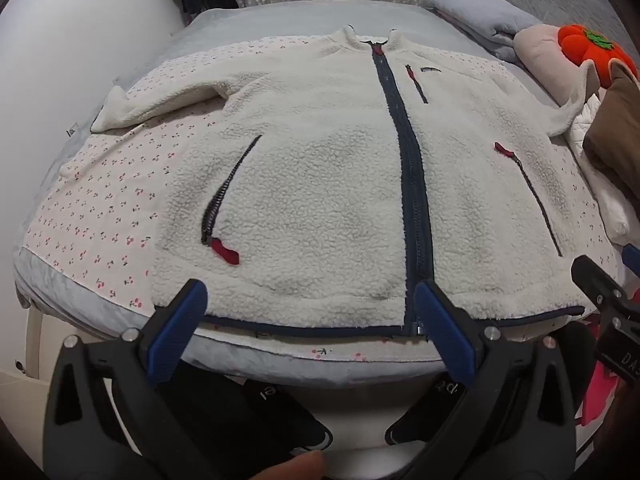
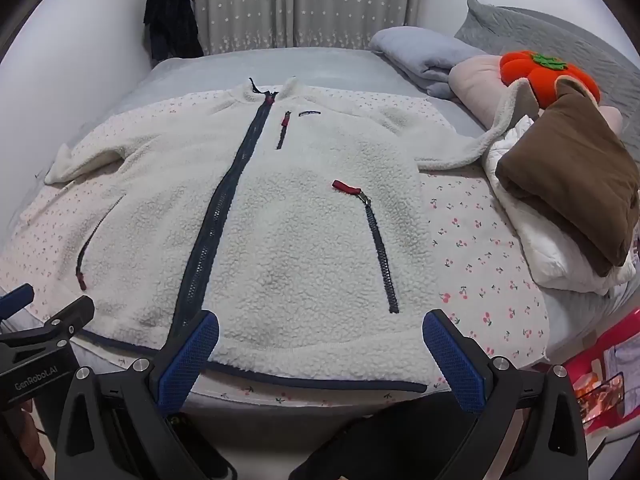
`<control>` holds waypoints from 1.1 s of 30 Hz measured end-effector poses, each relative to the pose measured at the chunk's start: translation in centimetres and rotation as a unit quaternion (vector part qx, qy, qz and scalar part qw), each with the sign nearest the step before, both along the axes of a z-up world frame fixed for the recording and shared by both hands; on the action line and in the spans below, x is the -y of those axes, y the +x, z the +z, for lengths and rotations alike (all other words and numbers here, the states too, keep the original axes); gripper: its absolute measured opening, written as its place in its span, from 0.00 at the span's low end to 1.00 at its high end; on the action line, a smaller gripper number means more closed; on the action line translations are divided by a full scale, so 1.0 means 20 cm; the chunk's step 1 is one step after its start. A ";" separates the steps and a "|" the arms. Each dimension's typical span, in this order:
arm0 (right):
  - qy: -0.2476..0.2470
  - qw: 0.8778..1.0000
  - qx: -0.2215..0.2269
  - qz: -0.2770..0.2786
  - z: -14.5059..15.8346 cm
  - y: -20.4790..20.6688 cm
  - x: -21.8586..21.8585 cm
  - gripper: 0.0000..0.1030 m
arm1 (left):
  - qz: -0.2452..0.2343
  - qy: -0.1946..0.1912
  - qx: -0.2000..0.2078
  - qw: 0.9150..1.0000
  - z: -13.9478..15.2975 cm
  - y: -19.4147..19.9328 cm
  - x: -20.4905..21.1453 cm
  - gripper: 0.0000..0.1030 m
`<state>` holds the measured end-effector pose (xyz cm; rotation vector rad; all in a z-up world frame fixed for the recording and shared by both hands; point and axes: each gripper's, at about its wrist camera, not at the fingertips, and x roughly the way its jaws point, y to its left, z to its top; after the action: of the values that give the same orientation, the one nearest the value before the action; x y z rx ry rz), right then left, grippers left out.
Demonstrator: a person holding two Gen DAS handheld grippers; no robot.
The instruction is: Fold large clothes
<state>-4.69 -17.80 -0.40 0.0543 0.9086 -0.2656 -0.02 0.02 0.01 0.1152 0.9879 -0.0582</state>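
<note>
1. A cream fleece jacket (image 1: 320,184) lies flat on the bed (image 2: 280,64), front up, zipped shut, collar toward the curtains (image 2: 304,4) and hem along the near edge

2. It rests on a cherry-print sheet (image 1: 100,216) spread over the grey bedding; both sleeves are stretched out to the sides

3. The left gripper (image 1: 308,308) hangs just above the hem, tilted down, jaws spread wide with nothing between them — one blue pad (image 1: 176,332) sits left of the main zip, the other right at its foot

4. The right gripper (image 2: 320,344) is just as wide open and empty, poised over the hem on the other half, below the pocket zip (image 2: 382,248)

5. Each gripper shows at the edge of the other's view, so they are side by side

6. To the right, well clear of the body of the jacket, sits a pile — a folded brown garment (image 2: 572,184) on white padding, with an orange plush (image 2: 548,76) and folded grey blanket (image 2: 420,56) behind; one sleeve end reaches up against that pile
</note>
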 end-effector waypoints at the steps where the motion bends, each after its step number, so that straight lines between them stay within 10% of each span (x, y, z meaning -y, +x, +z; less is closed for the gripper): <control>1: 0.000 1.000 -0.001 0.000 0.00 0.00 0.00 1.00 | 0.001 0.000 0.000 1.000 0.00 0.00 0.00 1.00; 33: -0.002 1.000 -0.007 0.010 -0.02 0.06 -0.04 1.00 | -0.005 0.000 -0.008 1.000 -0.03 0.03 0.02 1.00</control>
<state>-3.59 -17.00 -0.71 0.0395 0.9211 -0.2485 0.55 -0.31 -0.55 0.1197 1.0034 -0.0689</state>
